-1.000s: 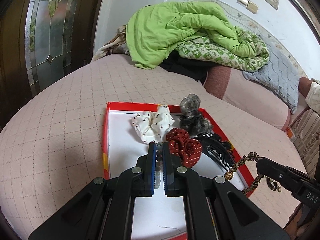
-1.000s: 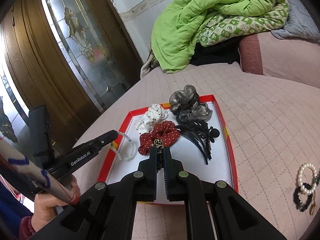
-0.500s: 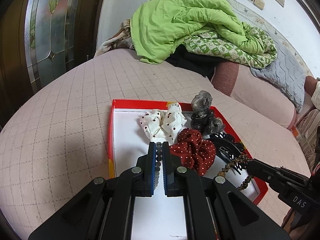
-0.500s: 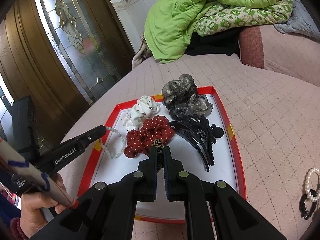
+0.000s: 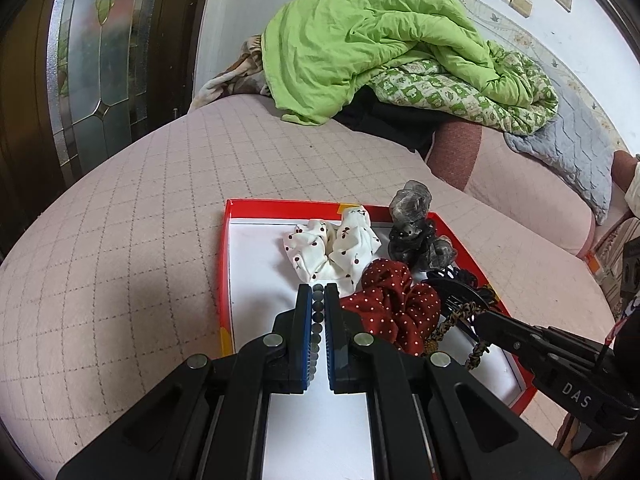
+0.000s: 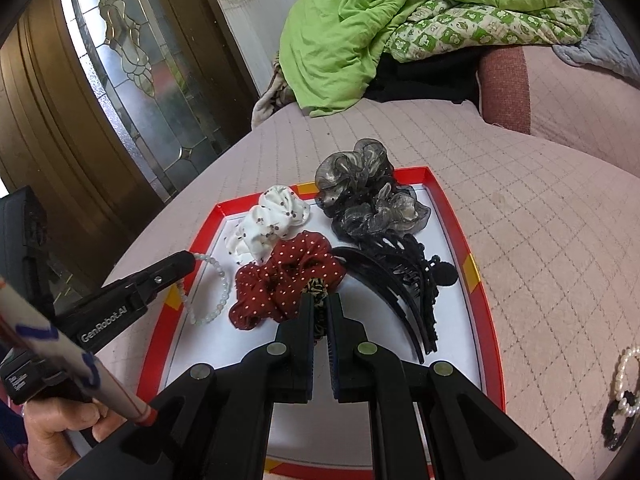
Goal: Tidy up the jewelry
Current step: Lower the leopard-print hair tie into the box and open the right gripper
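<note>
A red-rimmed tray (image 5: pixel 224 264) with a white floor lies on the pink bed. In it are a white dotted scrunchie (image 5: pixel 332 248), a red dotted scrunchie (image 5: pixel 396 304), a grey gauze scrunchie (image 5: pixel 412 220) and black hair claws (image 6: pixel 400 276). My left gripper (image 5: pixel 318 292) is shut on a pale bead bracelet (image 6: pixel 212 292), which hangs over the tray's left part. My right gripper (image 6: pixel 320 300) is shut on a leopard-print band (image 5: pixel 450 322), low over the tray beside the red scrunchie (image 6: pixel 284 276).
A pearl bracelet (image 6: pixel 626 376) and a black hair tie (image 6: pixel 612 428) lie on the bed right of the tray rim (image 6: pixel 452 208). A green quilt (image 5: pixel 360 48) is piled at the back. A glass-panelled door (image 6: pixel 120 60) stands to the left. A hand (image 6: pixel 52 432) holds the left gripper.
Both grippers have sunk closer to the tray. The right gripper has carried the leopard-print band from beyond the tray's right rim to over its floor. Both stay shut.
</note>
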`<state>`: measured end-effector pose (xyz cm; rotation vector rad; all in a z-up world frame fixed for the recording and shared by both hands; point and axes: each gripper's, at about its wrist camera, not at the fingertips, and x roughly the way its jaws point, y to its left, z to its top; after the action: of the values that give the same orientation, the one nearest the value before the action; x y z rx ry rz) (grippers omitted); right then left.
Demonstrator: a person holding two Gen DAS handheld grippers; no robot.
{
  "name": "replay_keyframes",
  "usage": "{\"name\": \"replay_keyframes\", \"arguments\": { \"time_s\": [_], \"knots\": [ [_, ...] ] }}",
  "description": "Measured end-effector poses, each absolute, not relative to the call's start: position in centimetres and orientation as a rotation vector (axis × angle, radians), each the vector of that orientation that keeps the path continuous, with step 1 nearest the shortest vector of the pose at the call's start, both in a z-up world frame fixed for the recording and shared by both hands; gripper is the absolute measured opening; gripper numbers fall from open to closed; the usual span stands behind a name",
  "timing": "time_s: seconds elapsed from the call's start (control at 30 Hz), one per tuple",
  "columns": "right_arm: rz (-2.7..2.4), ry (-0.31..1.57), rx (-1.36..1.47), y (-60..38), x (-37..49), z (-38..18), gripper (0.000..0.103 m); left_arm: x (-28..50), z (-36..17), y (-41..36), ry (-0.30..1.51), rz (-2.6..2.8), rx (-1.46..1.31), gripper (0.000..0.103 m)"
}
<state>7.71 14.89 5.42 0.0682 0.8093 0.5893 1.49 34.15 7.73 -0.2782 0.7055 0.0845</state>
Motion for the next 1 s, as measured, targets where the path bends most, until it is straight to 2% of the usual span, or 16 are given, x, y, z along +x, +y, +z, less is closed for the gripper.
{"name": "replay_keyframes", "arguments": {
  "time_s": [1.0],
  "knots": [
    [0.531, 0.848, 0.05, 14.8, 9.3, 4.3, 0.009, 2.0, 7.4, 34.2, 0.717, 0.087, -0.266, 0.006]
  ]
}}
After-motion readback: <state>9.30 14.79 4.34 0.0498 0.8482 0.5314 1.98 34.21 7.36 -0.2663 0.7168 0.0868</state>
